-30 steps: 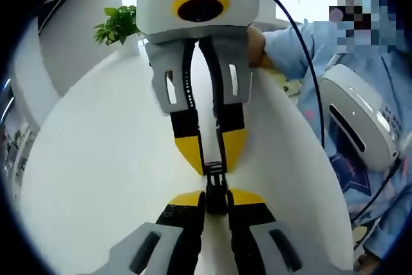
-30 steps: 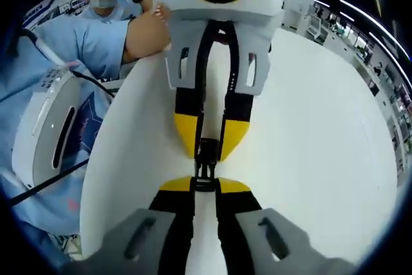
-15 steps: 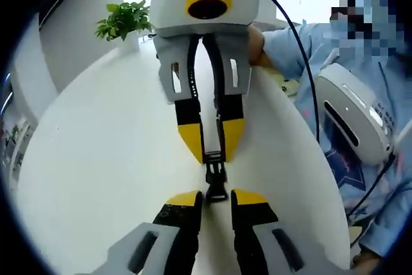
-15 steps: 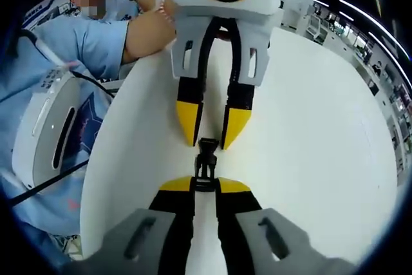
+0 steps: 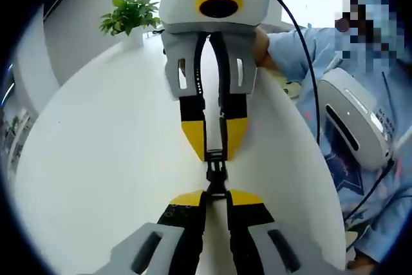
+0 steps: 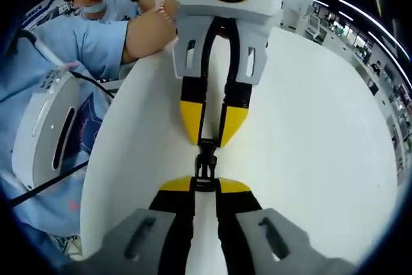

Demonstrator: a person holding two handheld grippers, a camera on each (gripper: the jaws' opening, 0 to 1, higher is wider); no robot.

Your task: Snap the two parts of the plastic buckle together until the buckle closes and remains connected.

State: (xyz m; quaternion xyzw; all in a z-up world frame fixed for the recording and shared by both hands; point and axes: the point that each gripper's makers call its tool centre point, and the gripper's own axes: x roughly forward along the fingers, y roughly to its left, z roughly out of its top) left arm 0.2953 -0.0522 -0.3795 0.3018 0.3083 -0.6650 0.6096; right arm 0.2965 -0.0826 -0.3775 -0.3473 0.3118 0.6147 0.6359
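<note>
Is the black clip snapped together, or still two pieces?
Looks together: the black plastic buckle runs unbroken from the right claw to the left claw. Latched? Cannot tell.

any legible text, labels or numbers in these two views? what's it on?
None readable.
Dark blue print on the person's light blue shirt: blurred, no letters can be made out.
Both grippers and the black buckle: plain, no marking visible.
Background shelves: too small to read.

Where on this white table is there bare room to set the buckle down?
The white table lies bare toward the potted plant. In the right gripper view it is bare right of the grippers. Crowded: the centre, where left gripper and right gripper grip the black buckle.
</note>
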